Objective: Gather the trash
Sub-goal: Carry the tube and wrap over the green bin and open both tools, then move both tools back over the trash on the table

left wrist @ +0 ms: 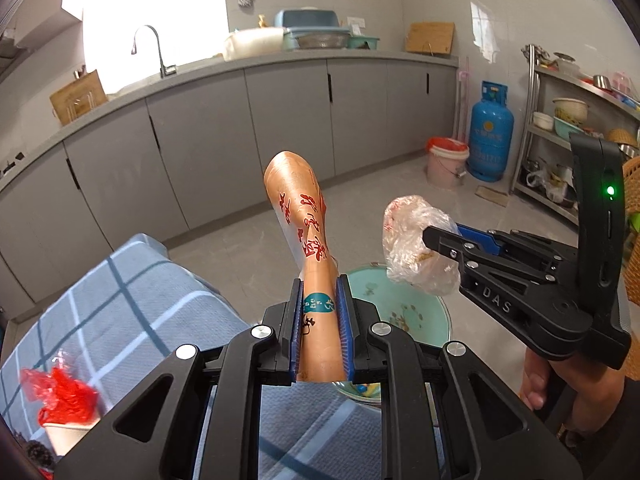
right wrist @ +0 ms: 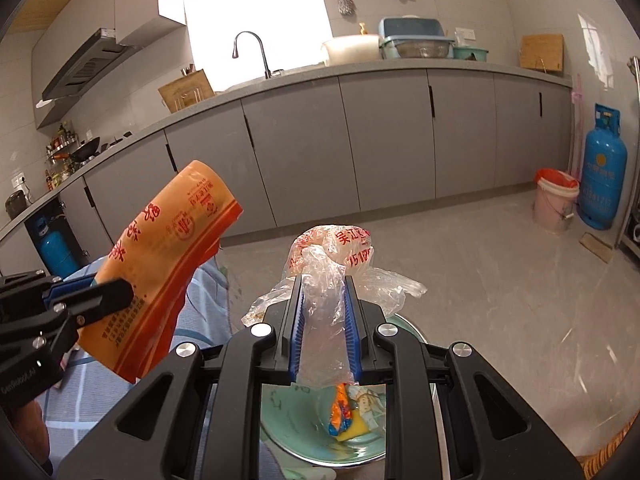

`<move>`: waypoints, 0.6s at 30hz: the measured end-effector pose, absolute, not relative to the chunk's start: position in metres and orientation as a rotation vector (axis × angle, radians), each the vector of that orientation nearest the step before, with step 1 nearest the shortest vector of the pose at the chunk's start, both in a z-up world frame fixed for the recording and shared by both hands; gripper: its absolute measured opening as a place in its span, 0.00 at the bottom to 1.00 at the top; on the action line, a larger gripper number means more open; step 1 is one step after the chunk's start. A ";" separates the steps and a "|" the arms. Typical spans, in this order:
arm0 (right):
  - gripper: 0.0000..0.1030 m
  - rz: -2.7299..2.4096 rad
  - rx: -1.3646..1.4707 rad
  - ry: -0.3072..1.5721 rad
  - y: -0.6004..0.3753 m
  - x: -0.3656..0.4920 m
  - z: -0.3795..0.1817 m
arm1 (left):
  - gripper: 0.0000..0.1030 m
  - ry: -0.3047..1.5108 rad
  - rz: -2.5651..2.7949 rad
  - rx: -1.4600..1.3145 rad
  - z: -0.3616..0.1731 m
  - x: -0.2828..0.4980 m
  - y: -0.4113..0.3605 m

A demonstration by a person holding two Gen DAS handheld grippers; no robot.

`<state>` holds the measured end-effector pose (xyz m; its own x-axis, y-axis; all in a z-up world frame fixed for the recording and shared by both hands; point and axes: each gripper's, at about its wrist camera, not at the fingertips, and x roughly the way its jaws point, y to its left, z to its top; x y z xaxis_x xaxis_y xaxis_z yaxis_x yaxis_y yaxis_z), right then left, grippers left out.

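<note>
My left gripper [left wrist: 319,292] is shut on an orange food packet [left wrist: 299,216] with red writing and holds it upright above the table edge; the packet also shows in the right wrist view [right wrist: 168,256]. My right gripper [right wrist: 323,292] is shut on a crumpled clear plastic bag [right wrist: 332,264] with red print; the bag also shows in the left wrist view [left wrist: 416,240]. Both are held above a pale green basin [left wrist: 400,308] that holds several wrappers [right wrist: 344,412].
A blue checked tablecloth [left wrist: 132,300] covers the table at the left, with a red plastic bag [left wrist: 60,396] on a white cup. Grey kitchen cabinets [right wrist: 360,140], a pink bucket [right wrist: 554,204] and a blue gas cylinder [right wrist: 604,168] stand across the tiled floor.
</note>
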<state>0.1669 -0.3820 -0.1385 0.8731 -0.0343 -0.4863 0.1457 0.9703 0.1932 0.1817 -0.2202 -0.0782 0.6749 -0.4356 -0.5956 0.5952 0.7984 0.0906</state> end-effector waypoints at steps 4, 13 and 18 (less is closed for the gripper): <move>0.20 -0.100 0.237 0.529 -0.388 0.177 -0.148 | 0.17 0.619 -0.604 0.311 -0.092 0.190 -0.235; 0.34 -0.109 0.273 0.563 -0.402 0.198 -0.167 | 0.48 0.646 -0.631 0.329 -0.113 0.202 -0.248; 0.46 -0.131 0.297 0.577 -0.409 0.199 -0.176 | 0.61 0.654 -0.579 0.323 -0.119 0.210 -0.235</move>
<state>0.1994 -0.4086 -0.1759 0.8314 -0.0390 -0.5543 0.2042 0.9491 0.2396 0.2096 -0.2350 -0.1186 0.6453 -0.4010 -0.6503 0.5971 0.7956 0.1019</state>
